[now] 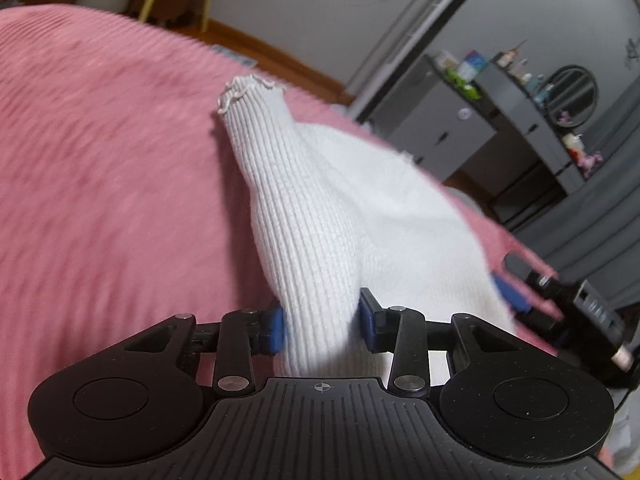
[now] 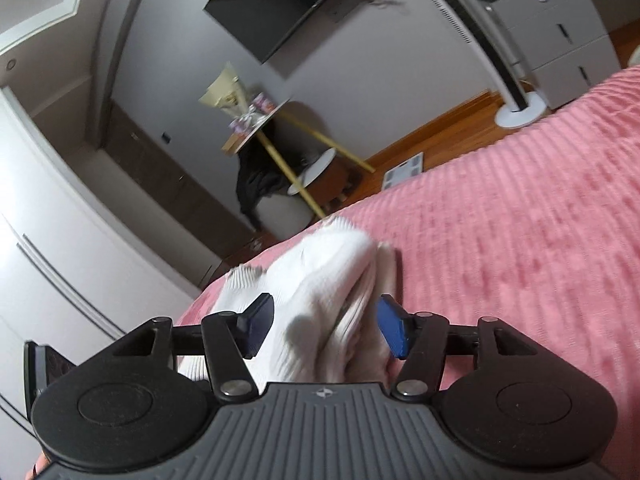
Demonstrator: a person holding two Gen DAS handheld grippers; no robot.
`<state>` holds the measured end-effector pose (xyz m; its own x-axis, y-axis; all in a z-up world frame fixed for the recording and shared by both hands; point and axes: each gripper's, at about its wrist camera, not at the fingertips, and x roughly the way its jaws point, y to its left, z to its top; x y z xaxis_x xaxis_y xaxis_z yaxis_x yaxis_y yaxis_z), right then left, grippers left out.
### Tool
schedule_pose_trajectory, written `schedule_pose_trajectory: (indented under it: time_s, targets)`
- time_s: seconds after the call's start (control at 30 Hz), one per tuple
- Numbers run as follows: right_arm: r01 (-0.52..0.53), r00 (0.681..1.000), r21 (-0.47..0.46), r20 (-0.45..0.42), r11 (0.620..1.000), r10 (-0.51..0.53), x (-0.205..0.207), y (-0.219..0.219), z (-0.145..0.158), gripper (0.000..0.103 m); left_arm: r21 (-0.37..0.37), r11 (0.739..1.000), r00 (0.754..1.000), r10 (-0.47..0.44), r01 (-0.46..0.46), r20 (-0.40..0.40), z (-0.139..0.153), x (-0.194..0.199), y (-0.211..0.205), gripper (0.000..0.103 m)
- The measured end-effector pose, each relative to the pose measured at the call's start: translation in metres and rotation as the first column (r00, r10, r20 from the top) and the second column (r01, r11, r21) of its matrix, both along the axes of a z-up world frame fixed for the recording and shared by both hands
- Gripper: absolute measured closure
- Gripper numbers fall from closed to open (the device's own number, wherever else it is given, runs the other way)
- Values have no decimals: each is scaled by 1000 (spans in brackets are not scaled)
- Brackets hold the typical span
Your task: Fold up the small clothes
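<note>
Left wrist view: the left gripper (image 1: pixel 322 322) angles down over a pink ribbed bedspread (image 1: pixel 100 200), its blue pads pinched on the ribbed leg of a white sock (image 1: pixel 304 232), jaws partly closed around the bunched knit. The sock's frilled cuff (image 1: pixel 248 90) points away toward the bedspread's far edge, while the foot fans right to the right gripper (image 1: pixel 508 292), whose blue pad touches the fabric near the right edge. Right wrist view: the right gripper (image 2: pixel 320 332) points shallowly downward, jaws roughly half open; folded white sock (image 2: pixel 328 304) layers lie between the pads, but blur hides whether they press. The sock lies near the bedspread's (image 2: pixel 520 220) left edge.
</note>
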<state>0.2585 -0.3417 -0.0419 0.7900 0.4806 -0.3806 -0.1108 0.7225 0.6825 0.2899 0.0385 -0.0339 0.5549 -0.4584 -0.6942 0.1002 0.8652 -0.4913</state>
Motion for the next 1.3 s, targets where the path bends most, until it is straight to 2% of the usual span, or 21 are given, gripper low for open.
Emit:
schedule_pose_trajectory:
  time_s: [0.07, 0.1, 0.17, 0.23, 0.27, 0.3, 0.37, 0.43, 0.47, 0.5, 0.57, 0.6, 0.67, 0.73, 0.8, 0.87, 0.97, 1.07, 1.17, 1.3]
  targets:
    - [-9, 1000, -38, 9, 999, 9, -1, 12, 4, 46, 41, 999, 1000, 13, -13, 3, -2, -6, 5, 58]
    - [-11, 1000, -66, 18, 998, 12, -3, 19, 6, 47, 65, 998, 1000, 25, -26, 16, 0, -9, 6, 52]
    - [-9, 999, -135, 41, 991, 14, -8, 35, 12, 51, 114, 992, 996, 52, -59, 66, 10, -17, 9, 48]
    - [10, 998, -208, 67, 978, 4, -13, 50, 18, 59, 189, 976, 986, 77, -105, 151, 24, -20, 3, 36]
    - [25, 996, -244, 89, 969, -3, -16, 57, 21, 65, 224, 966, 978, 89, -132, 189, 29, -20, -2, 23]
    - [42, 994, -291, 110, 956, -10, -18, 66, 25, 68, 245, 956, 969, 105, -160, 221, 33, -19, -8, 15]
    - [51, 987, -397, 159, 916, 14, -24, 86, 33, 70, 238, 956, 963, 110, -170, 245, 34, -16, -21, 14]
    - [23, 985, -467, 160, 884, 59, -22, 104, 39, 72, 221, 962, 967, 108, -160, 230, 26, -11, -35, 13]
    - [23, 985, -506, 160, 862, 68, -20, 113, 38, 72, 239, 958, 969, 105, -159, 222, 20, -8, -43, 13]
    - [24, 986, -563, 149, 826, 72, -17, 121, 35, 72, 275, 947, 972, 106, -163, 211, 13, -6, -50, 13]
    - [14, 997, -676, 68, 736, 43, -7, 133, 16, 72, 352, 921, 976, 108, -169, 187, -5, -7, -58, 12]
    - [0, 998, -686, 44, 728, 41, -5, 131, 6, 72, 342, 923, 974, 116, -177, 193, -12, -10, -56, 9]
    - [3, 997, -672, 57, 741, 48, -8, 126, -3, 72, 338, 919, 968, 138, -205, 211, -22, -14, -51, 3]
    - [-8, 997, -681, 47, 732, 55, -5, 127, -1, 70, 321, 923, 969, 157, -213, 191, -19, -16, -48, 3]
    - [-26, 998, -687, 25, 726, 60, -2, 127, 7, 62, 312, 926, 973, 176, -215, 149, -8, -22, -46, 3]
    - [-32, 999, -658, -7, 753, 36, -7, 118, 17, 56, 287, 932, 974, 196, -222, 117, -1, -37, -42, 4]
    - [-14, 998, -540, -63, 842, -24, -30, 99, 23, 53, 258, 936, 971, 223, -239, 90, 1, -61, -35, 4]
    - [-23, 991, -482, -123, 876, -42, -52, 89, 13, 52, 251, 940, 973, 222, -229, 58, -3, -74, -36, 4]
    - [-36, 975, -311, -221, 950, -36, -51, 74, -6, 51, 251, 944, 976, 216, -217, 29, -9, -77, -38, 5]
    - [-9, 958, -149, -284, 989, -34, -42, 57, -18, 49, 202, 955, 975, 223, -217, -9, -11, -77, -32, 18]
